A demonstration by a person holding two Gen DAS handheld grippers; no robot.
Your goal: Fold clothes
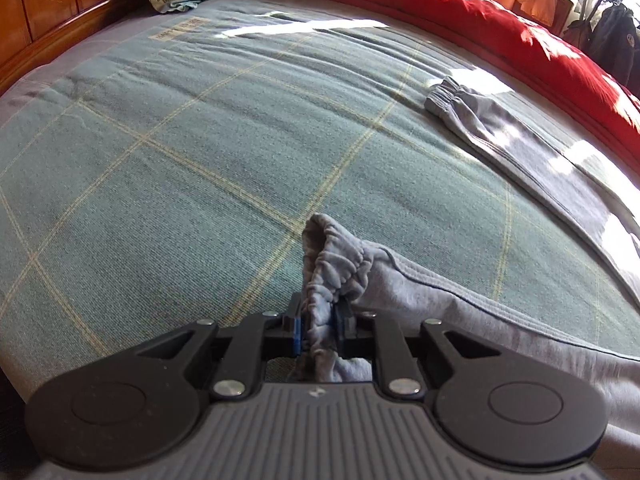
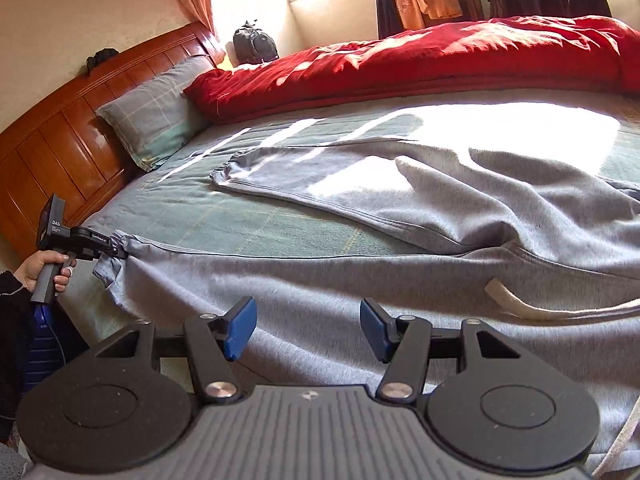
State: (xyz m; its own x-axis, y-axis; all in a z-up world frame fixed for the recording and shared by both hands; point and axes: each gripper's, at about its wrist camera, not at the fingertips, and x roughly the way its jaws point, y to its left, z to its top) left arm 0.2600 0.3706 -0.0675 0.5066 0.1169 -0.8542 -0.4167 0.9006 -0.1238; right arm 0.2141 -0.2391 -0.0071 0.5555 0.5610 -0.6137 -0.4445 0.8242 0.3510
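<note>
Grey sweatpants (image 2: 400, 208) lie spread across the bed (image 1: 168, 168), on a green checked sheet (image 2: 256, 224). One leg runs toward the wooden headboard (image 2: 60, 148), its gathered cuff (image 1: 336, 272) lifted off the sheet. The other leg lies flat further in, its cuff (image 1: 444, 98) near the red quilt (image 2: 420, 60), partly in a patch of sunlight.

Left gripper (image 1: 320, 324): jaws nearly closed, pinching the bunched cuff of the near leg; cloth fills the narrow gap between the blue pads. Seen from the right wrist view, a hand (image 2: 44, 272) holds this gripper (image 2: 120, 250) by its handle at the bed's edge, with the leg stretched away from it.

Right gripper (image 2: 308, 328): jaws stand about half open, nothing between them. It hovers over the grey cloth near the waist end; whether the pads touch the cloth cannot be told. A pale drawstring (image 2: 532, 308) lies on the cloth just to its right.

A pillow (image 2: 156, 120) rests against the headboard.
</note>
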